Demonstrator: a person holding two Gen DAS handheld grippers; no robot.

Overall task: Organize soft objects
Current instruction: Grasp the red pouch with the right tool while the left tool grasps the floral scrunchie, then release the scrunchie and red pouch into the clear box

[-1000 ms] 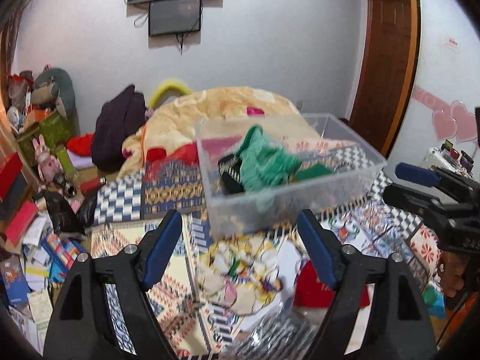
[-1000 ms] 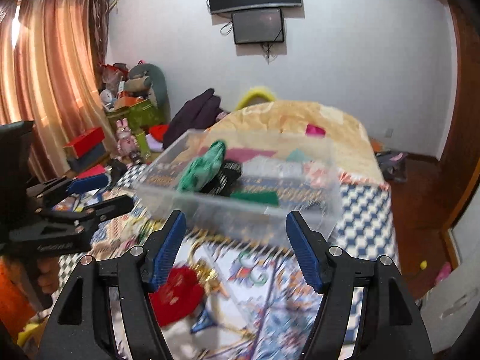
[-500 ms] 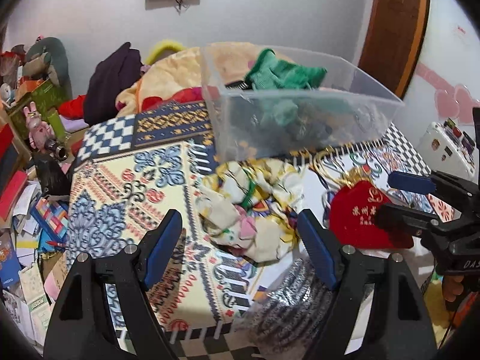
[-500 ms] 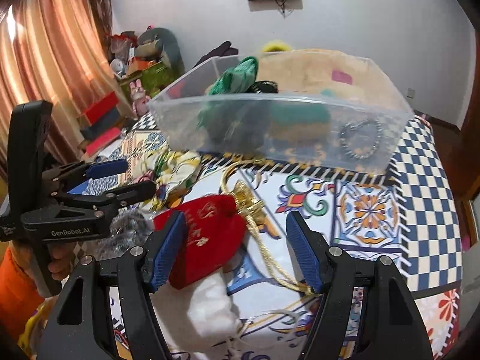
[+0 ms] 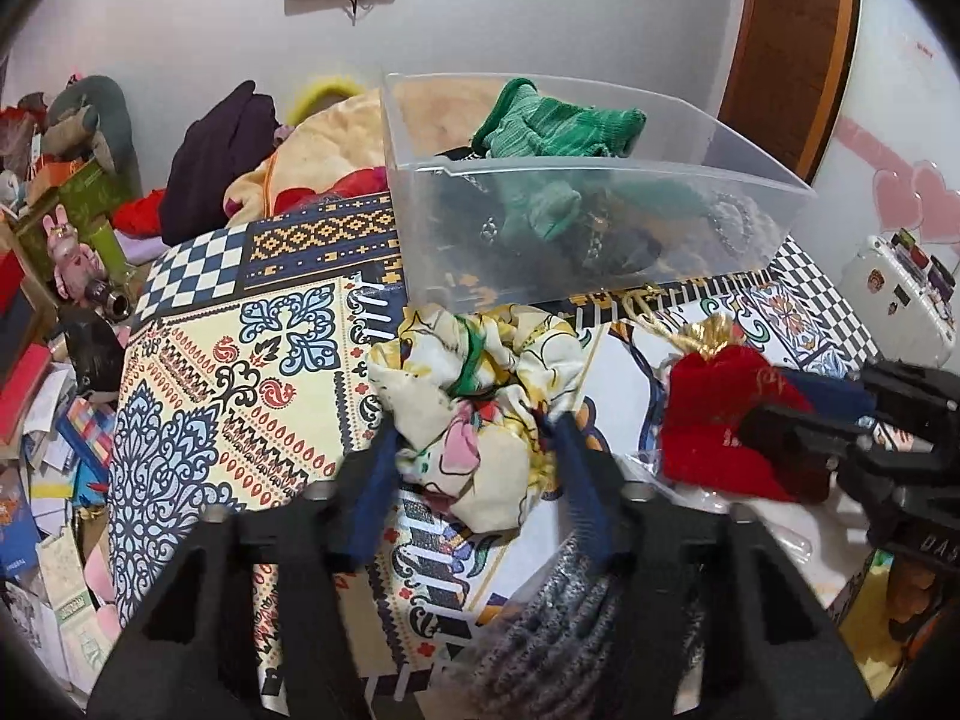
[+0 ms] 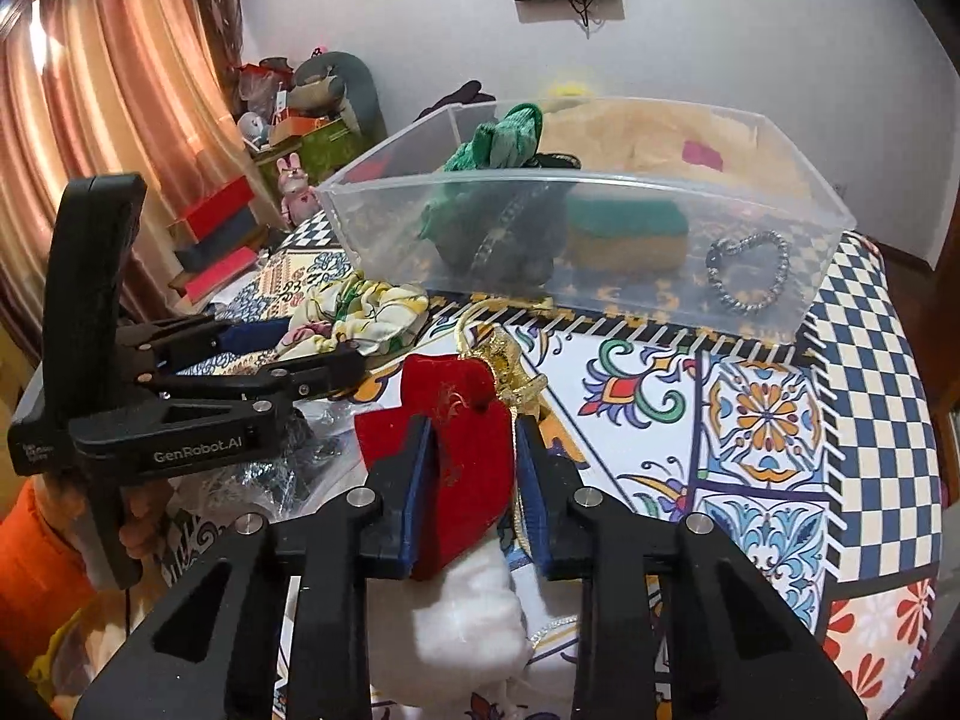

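Observation:
My left gripper (image 5: 474,456) is shut on a cream floral cloth bundle (image 5: 474,396) lying on the patterned bedspread (image 5: 240,372). My right gripper (image 6: 471,468) is shut on a red velvet pouch (image 6: 450,414) with a gold drawstring (image 6: 510,366); the pouch also shows in the left wrist view (image 5: 714,414). Just behind stands a clear plastic bin (image 5: 600,228) holding a green knitted piece (image 5: 558,126), dark items and a bead bracelet (image 6: 747,273). The left gripper also shows in the right wrist view (image 6: 312,354).
White fluffy stuffing (image 6: 468,618) lies under the right gripper. A grey sparkly fabric (image 5: 558,630) lies under the left one. A beige blanket (image 5: 336,144) and dark clothes (image 5: 222,156) sit behind the bin. Books and toys clutter the floor at the left (image 5: 54,360).
Both grippers moved down and forward to the bedspread and closed: the left on the floral cloth bundle, the right on the red pouch. Before, both were open and empty.

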